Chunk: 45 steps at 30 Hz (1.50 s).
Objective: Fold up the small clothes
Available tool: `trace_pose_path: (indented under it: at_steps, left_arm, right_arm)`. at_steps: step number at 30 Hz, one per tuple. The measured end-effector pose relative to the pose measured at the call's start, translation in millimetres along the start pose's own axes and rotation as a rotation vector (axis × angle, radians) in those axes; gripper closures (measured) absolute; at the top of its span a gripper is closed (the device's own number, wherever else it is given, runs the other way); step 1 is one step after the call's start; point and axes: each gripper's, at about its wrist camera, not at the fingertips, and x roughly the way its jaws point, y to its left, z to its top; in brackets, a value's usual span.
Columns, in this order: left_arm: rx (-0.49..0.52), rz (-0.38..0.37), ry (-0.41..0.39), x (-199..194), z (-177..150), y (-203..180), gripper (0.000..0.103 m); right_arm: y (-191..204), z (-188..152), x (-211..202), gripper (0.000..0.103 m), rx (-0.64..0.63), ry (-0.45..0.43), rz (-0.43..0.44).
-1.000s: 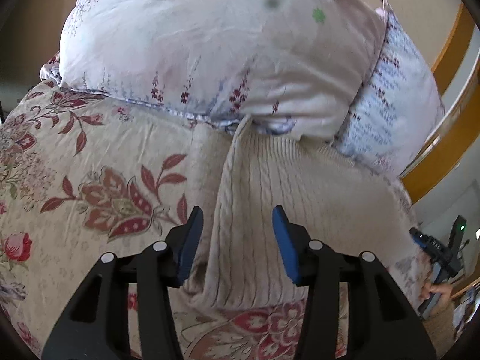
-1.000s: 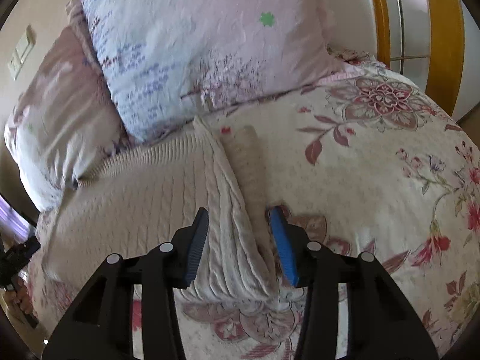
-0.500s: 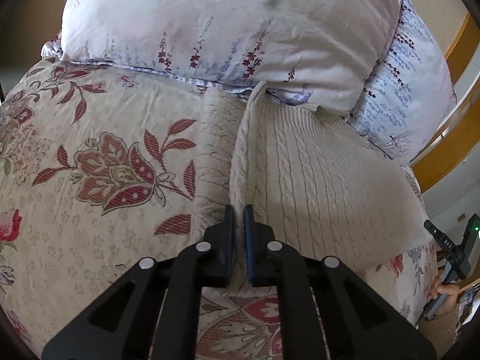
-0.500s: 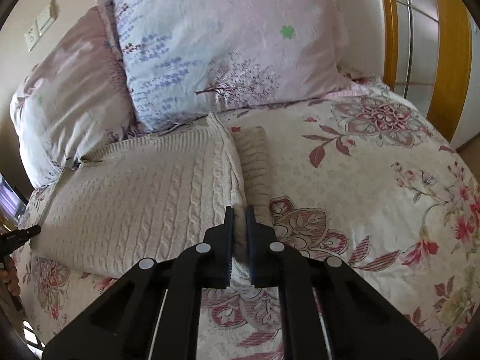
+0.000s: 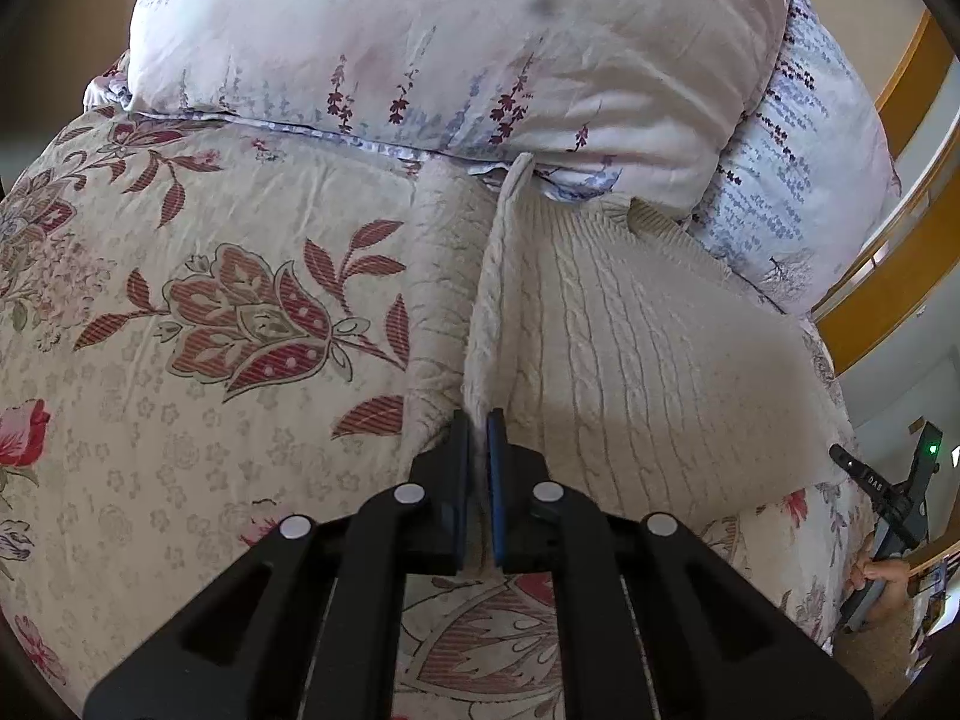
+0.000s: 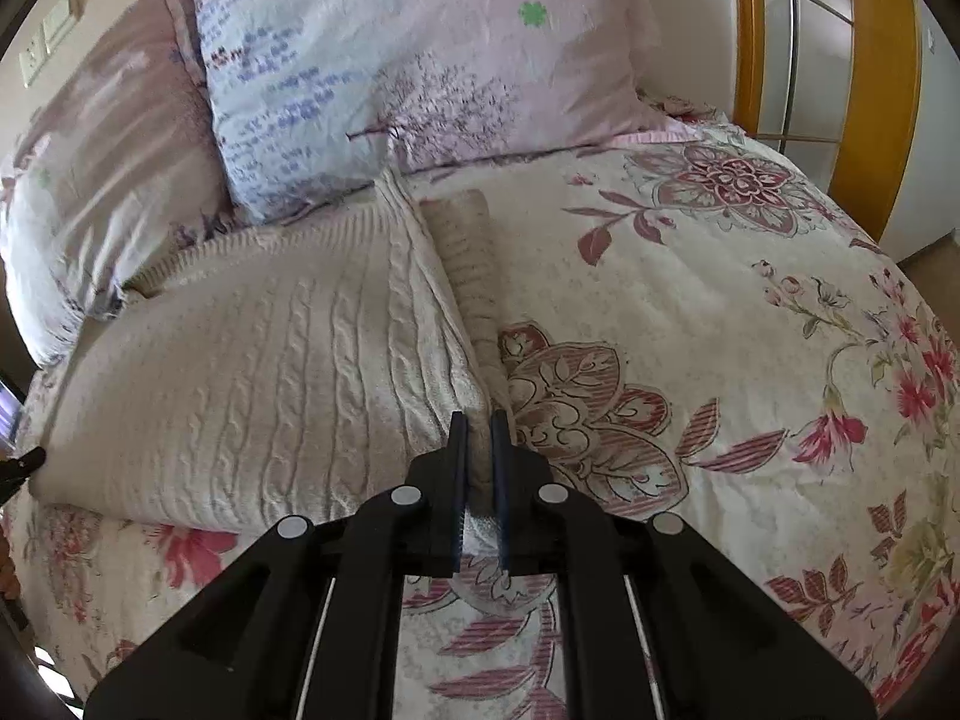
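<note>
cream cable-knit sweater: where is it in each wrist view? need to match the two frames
Left wrist: the sweater fills centre-right; the left gripper pinches its left edge at bottom centre.
Right wrist: the sweater fills centre-left; the right gripper pinches its right edge at bottom centre.
Shared landmark: the blue-print pillow, far right in the left view, top centre-left in the right view.
</note>
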Motion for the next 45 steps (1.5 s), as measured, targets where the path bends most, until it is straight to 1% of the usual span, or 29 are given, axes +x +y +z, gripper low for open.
trace_pose_path:
  at_steps: [1,2,3,4,6,7,8,10,11,13,15,16,17,18,19,22,23,24,25,26,27,28,29,30,32,38,42,45]
  left_arm:
    - [0.006,0.004,-0.003,0,0,-1,0.095]
    - [0.011,0.008,-0.005,-1,0,-3,0.091]
    - [0.014,0.006,-0.008,-2,0,-4,0.090]
    - [0.019,0.007,-0.015,-5,0,-6,0.088]
    - [0.034,0.013,-0.046,-13,2,-11,0.074]
    - [0.044,0.019,-0.068,-17,3,-14,0.072]
    - [0.059,0.025,-0.090,-21,4,-19,0.070]
    - [0.110,0.035,-0.124,-25,6,-33,0.064]
    - [0.127,0.035,-0.125,-23,6,-38,0.060]
    - [0.154,0.037,-0.101,-13,7,-47,0.058]
    - [0.152,0.039,-0.062,0,6,-49,0.058]
    - [0.144,0.042,-0.045,4,4,-48,0.058]
    - [0.133,0.045,-0.029,9,3,-45,0.059]
    - [0.125,0.034,-0.022,13,1,-42,0.059]
    - [0.129,0.027,-0.031,12,-1,-40,0.059]
    - [0.140,0.017,-0.021,10,-3,-40,0.058]
    - [0.132,0.005,-0.018,9,-3,-39,0.057]
    - [0.108,-0.023,-0.020,6,0,-35,0.055]
    - [0.081,-0.047,-0.025,3,3,-32,0.055]
    - [0.055,-0.065,-0.034,0,6,-28,0.052]
    - [0.021,-0.079,-0.048,-3,11,-22,0.048]
    - [-0.007,-0.073,-0.062,-6,16,-16,0.040]
    - [-0.031,-0.058,-0.073,-8,20,-11,0.037]
    - [-0.056,-0.046,-0.077,-8,26,-4,0.037]
    - [-0.094,-0.053,-0.070,-6,33,6,0.037]
    - [-0.210,-0.114,-0.009,15,51,25,0.037]
    - [-0.228,-0.122,-0.003,25,56,25,0.036]
    - [-0.232,-0.125,0.003,31,57,23,0.036]
  right_arm:
    - [1,2,0,0.094,-0.005,0.007,-0.009]
    - [2,4,0,0.094,-0.005,0.013,-0.014]
    - [3,6,-1,0.093,-0.003,0.016,-0.014]
    - [4,7,-3,0.087,0.000,0.014,-0.018]
    - [11,11,-12,0.084,-0.012,-0.019,-0.029]
    - [15,14,-16,0.081,-0.025,-0.039,-0.026]
    - [23,15,-19,0.072,-0.045,-0.061,-0.018]
    - [39,18,-20,0.061,-0.091,-0.075,0.009]
    - [51,18,-18,0.060,-0.125,-0.074,0.023]
    - [66,17,-10,0.060,-0.168,-0.055,0.030]
    - [75,14,3,0.060,-0.190,-0.017,0.025]
    - [77,12,10,0.060,-0.191,0.011,0.016]
    - [75,7,21,0.060,-0.187,0.058,0.001]
    - [74,4,23,0.059,-0.186,0.058,0.005]
    - [73,2,21,0.058,-0.192,0.041,0.008]
    - [74,0,18,0.058,-0.208,0.056,-0.001]
    - [74,1,18,0.058,-0.201,0.065,-0.002]
    - [75,3,18,0.058,-0.183,0.075,-0.002]
    - [76,6,17,0.056,-0.173,0.079,0.003]
    - [79,9,16,0.050,-0.167,0.075,0.017]
    - [83,13,14,0.048,-0.165,0.063,0.042]
    - [88,16,13,0.045,-0.173,0.054,0.050]
    - [95,19,15,0.042,-0.189,0.048,0.050]
    - [101,21,17,0.041,-0.201,0.048,0.054]
    - [113,25,23,0.041,-0.220,0.050,0.069]
    - [149,35,42,0.041,-0.249,0.045,0.091]
    - [161,38,49,0.041,-0.264,0.042,0.077]
    - [166,35,53,0.038,-0.288,0.050,0.053]
